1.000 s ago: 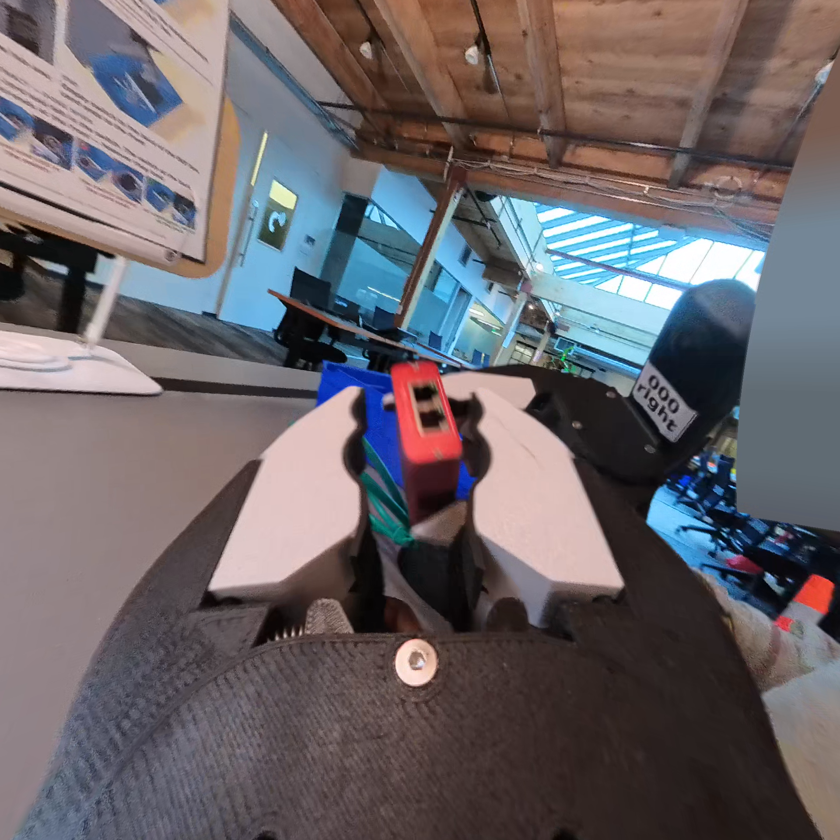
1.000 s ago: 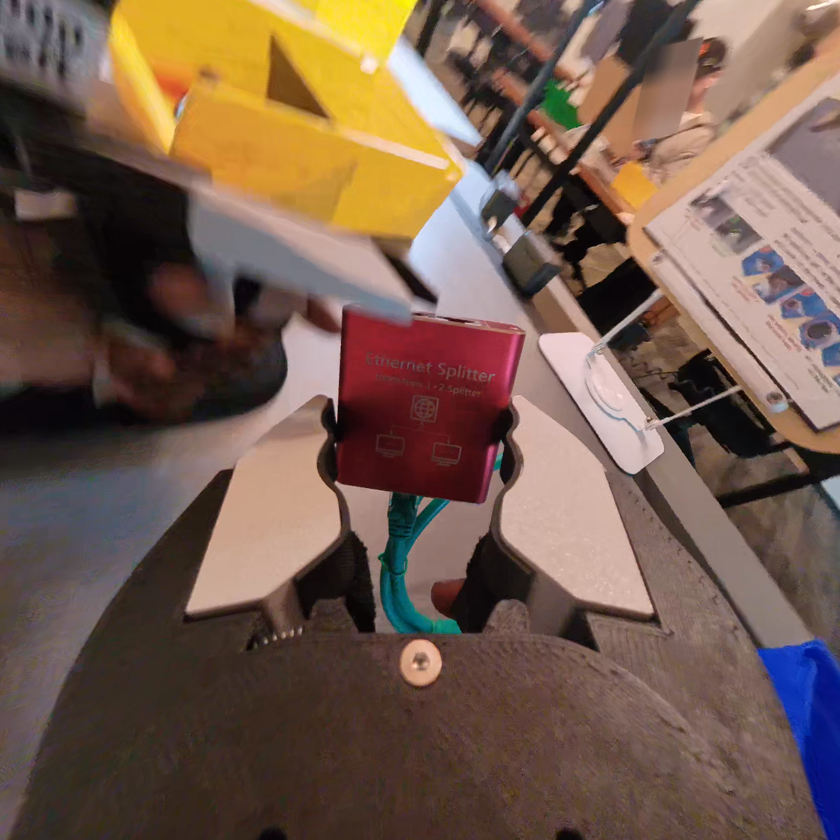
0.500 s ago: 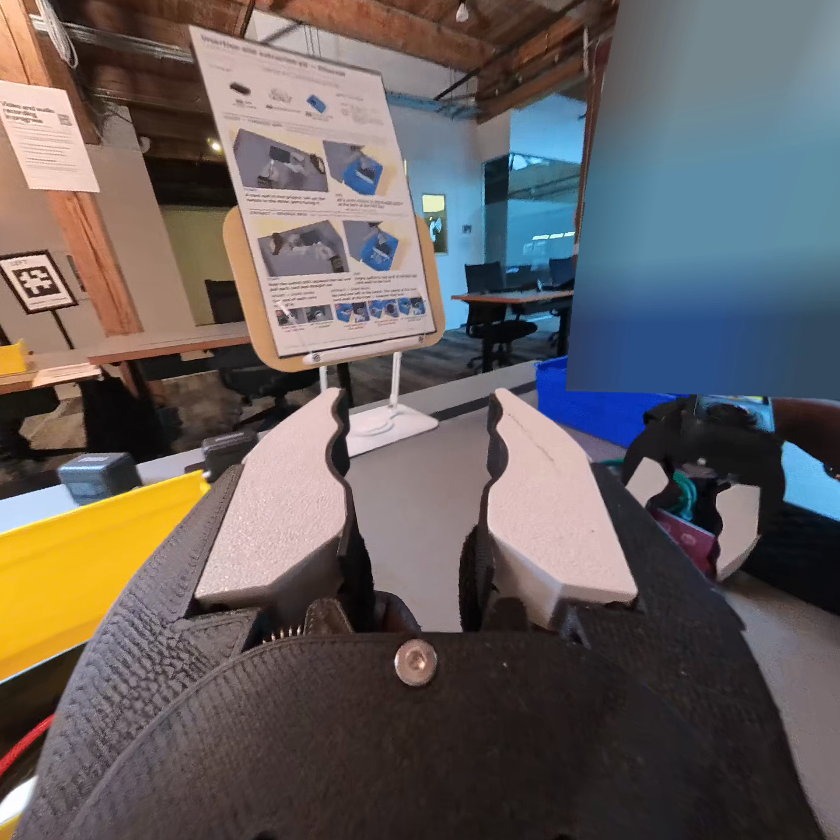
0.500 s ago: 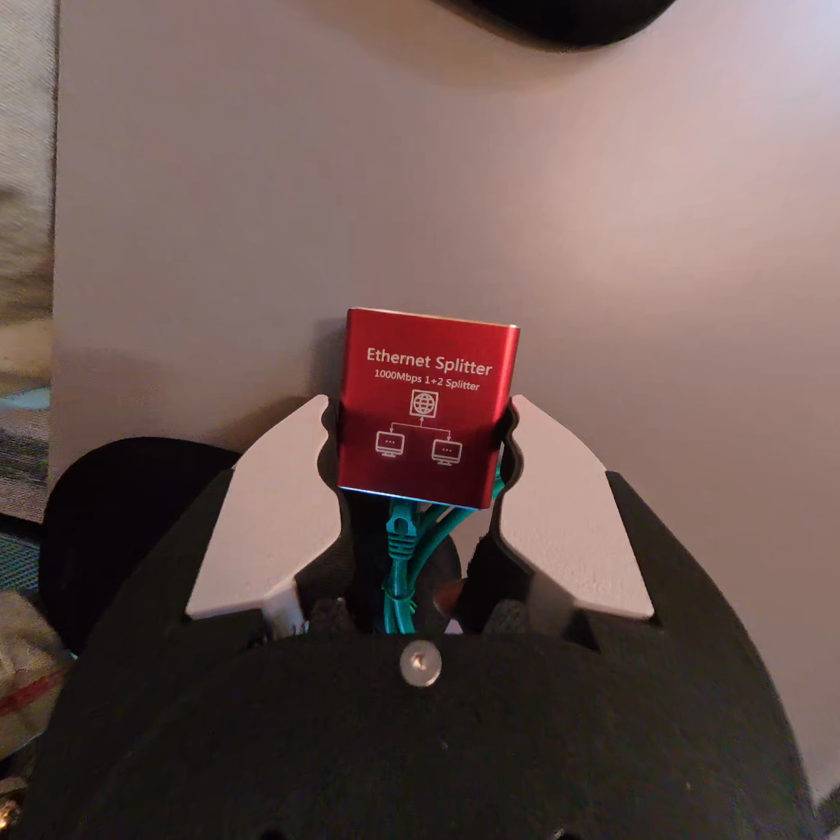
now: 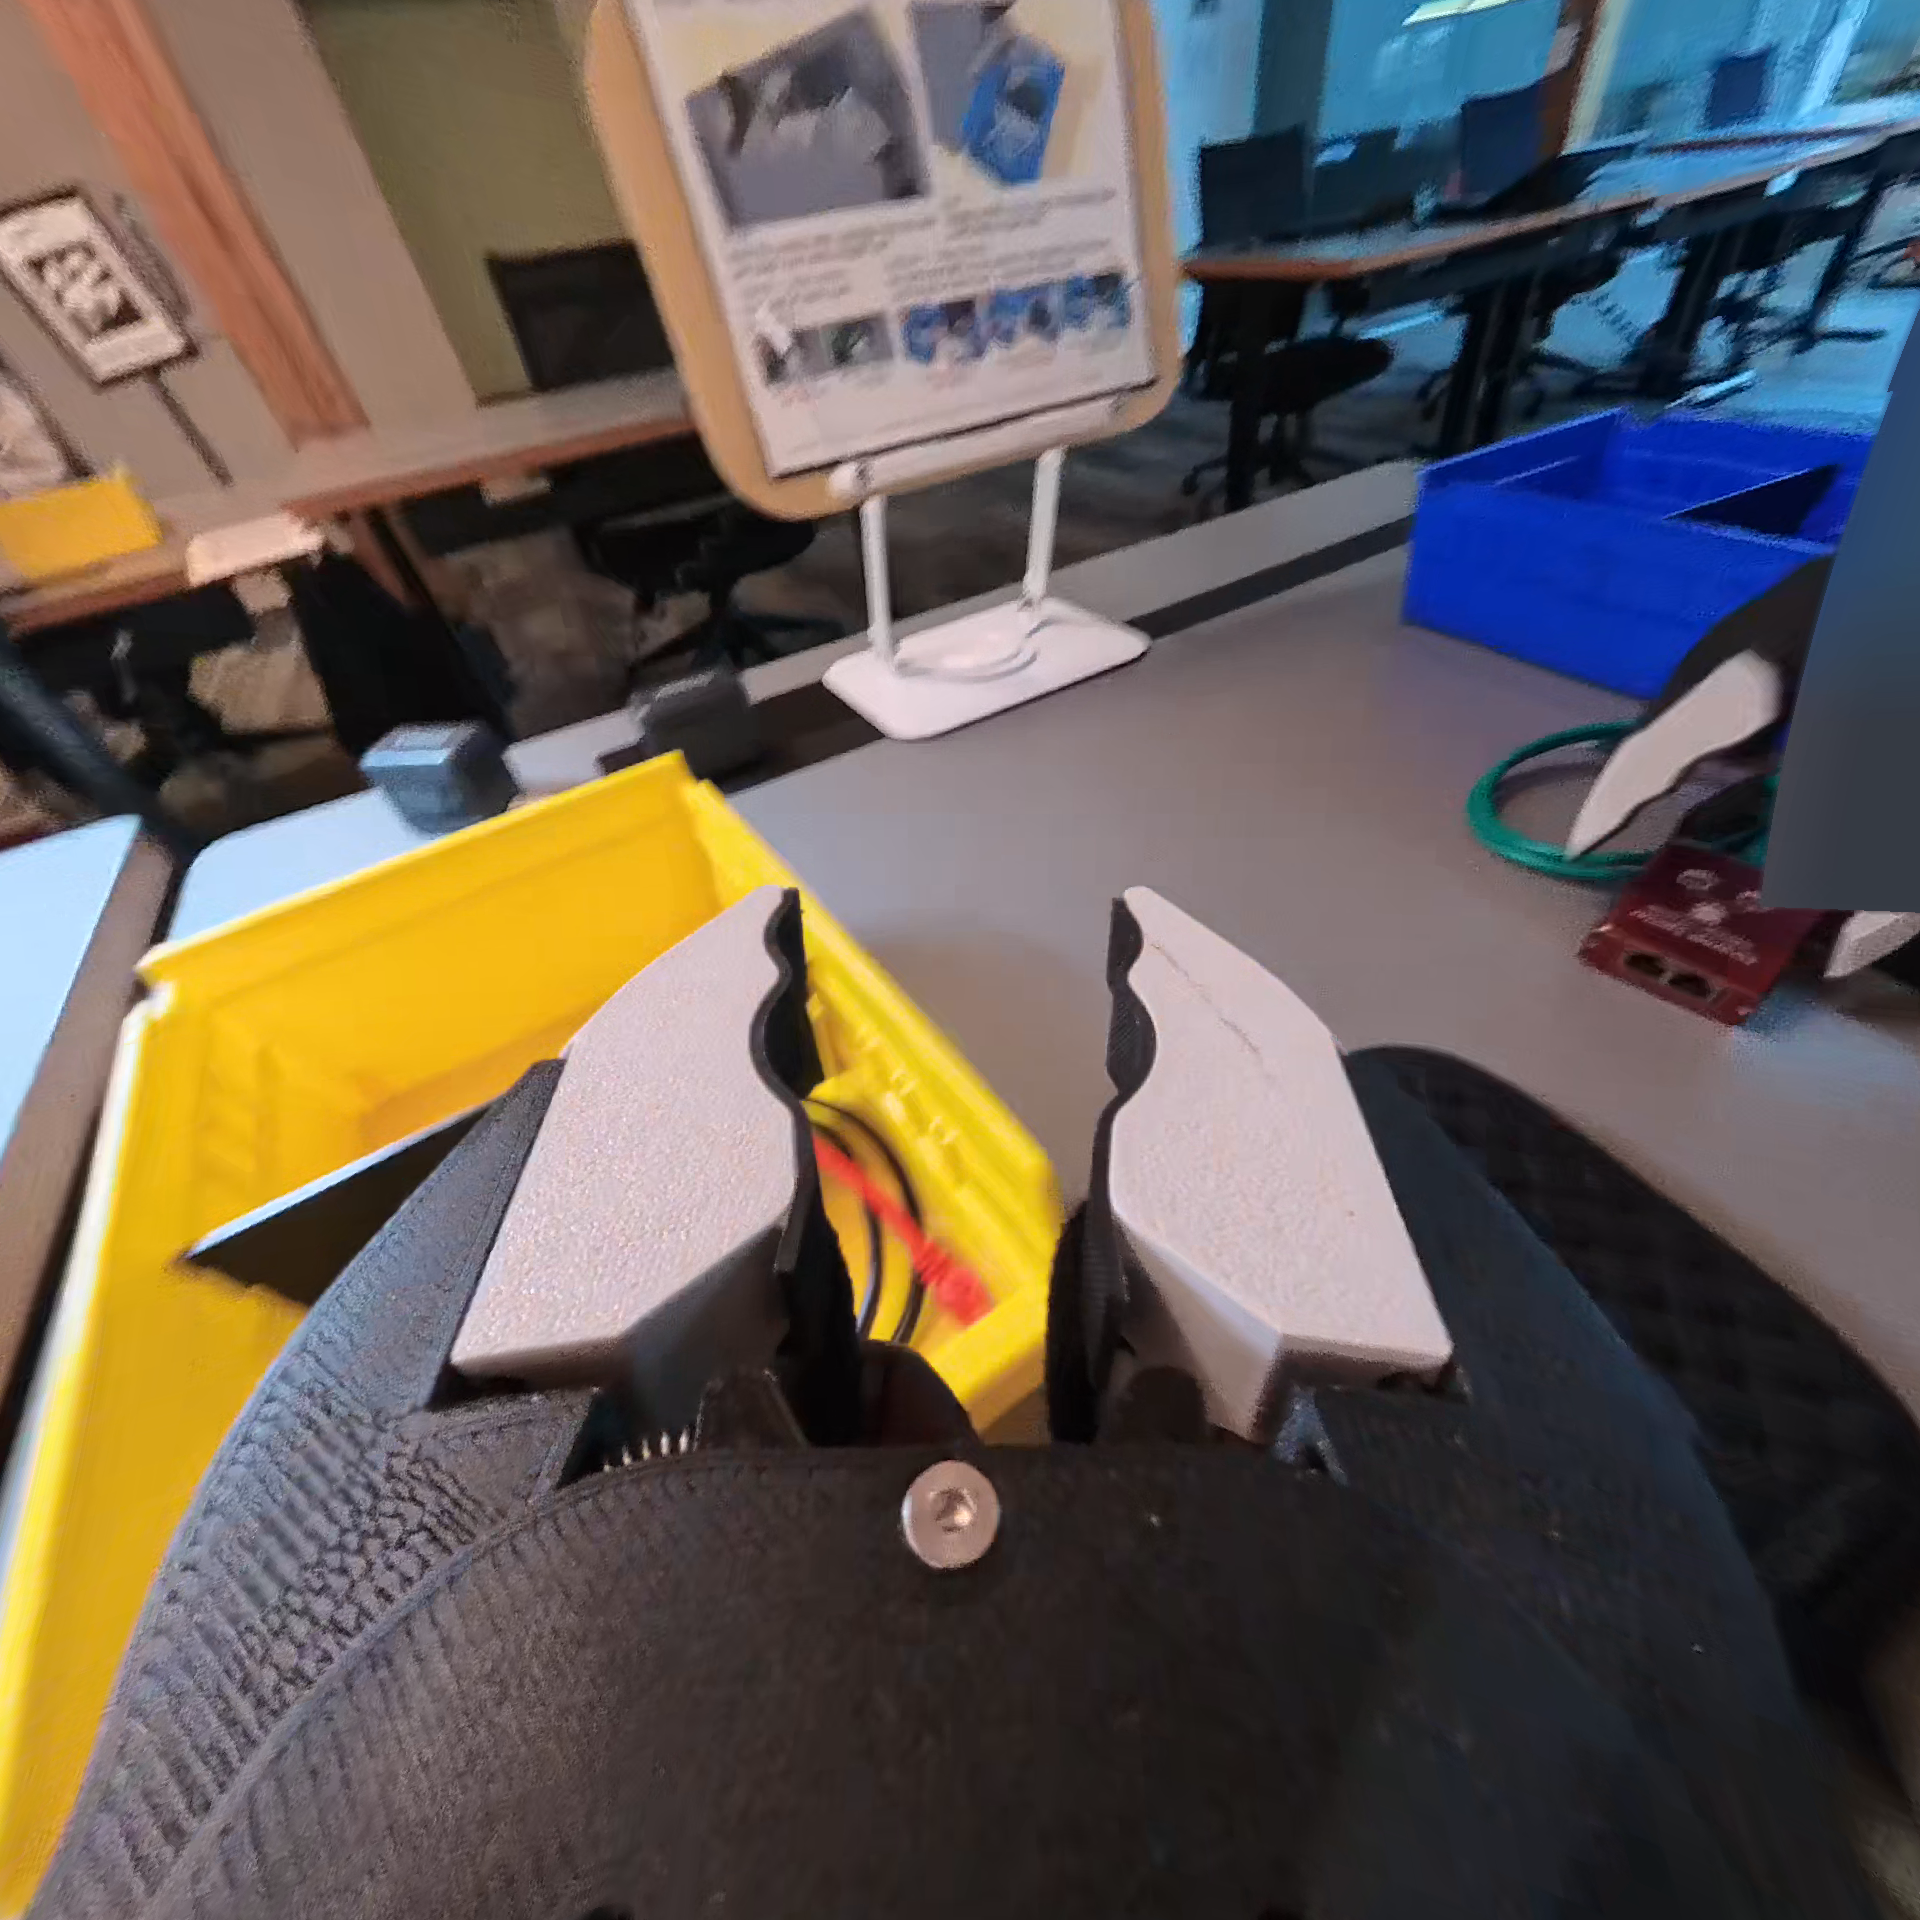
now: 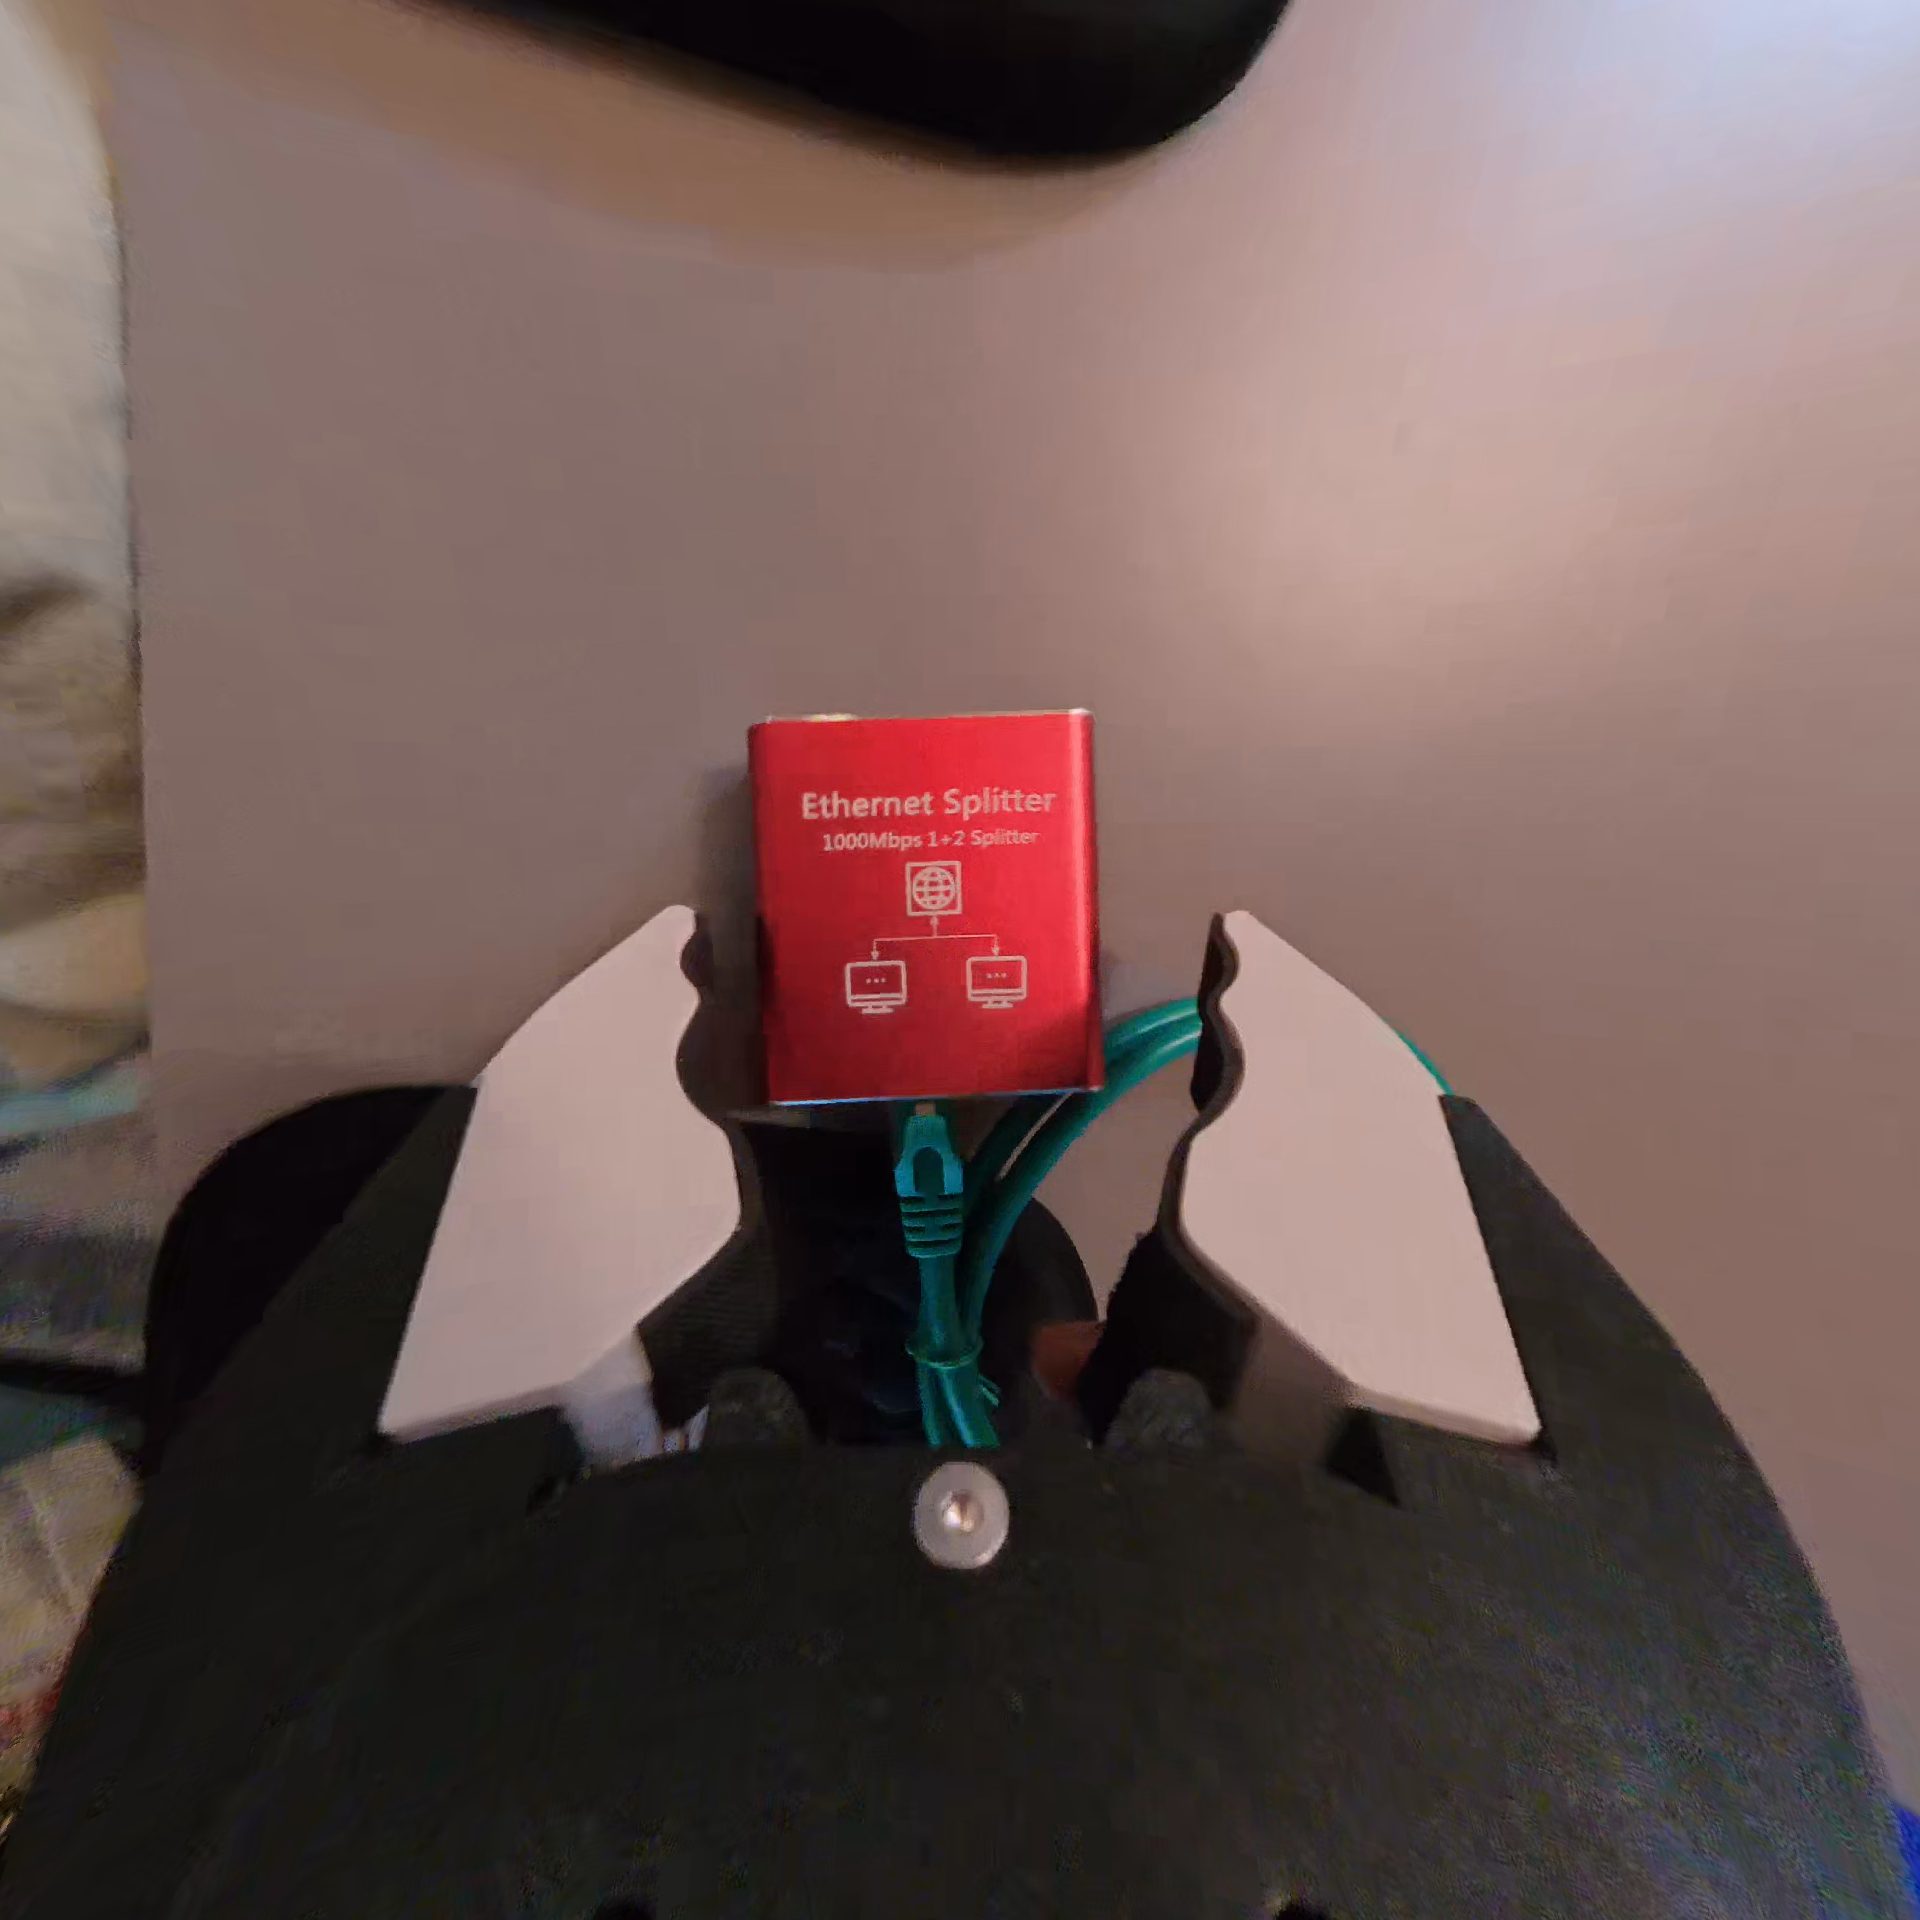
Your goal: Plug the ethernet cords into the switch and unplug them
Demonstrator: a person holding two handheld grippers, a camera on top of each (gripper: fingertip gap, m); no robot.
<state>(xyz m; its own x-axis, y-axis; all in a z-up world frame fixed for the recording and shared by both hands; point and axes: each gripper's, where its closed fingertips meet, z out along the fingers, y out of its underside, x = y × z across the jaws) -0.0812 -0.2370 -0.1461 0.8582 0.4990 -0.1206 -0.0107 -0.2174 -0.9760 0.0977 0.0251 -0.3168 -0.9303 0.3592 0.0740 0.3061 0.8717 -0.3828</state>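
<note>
The red switch lies flat on the grey table between the fingers of my right gripper. The jaws are open, with a gap on each side of the switch. A green ethernet cord is plugged into the switch's near end. My left gripper is open and empty above the right wall of a yellow bin, which holds a red cord and a black cord. In the left wrist view the switch sits far right beside a right-gripper finger, its two empty ports facing the camera.
A blue bin stands at the back right of the table. A sign on a white stand stands at the far edge. The green cord's coil lies behind the switch. The grippers' ends are close to 35 cm from one another.
My right gripper has opened and let go of the switch, which now rests on the table. My left gripper has tilted down over the yellow bin, still open.
</note>
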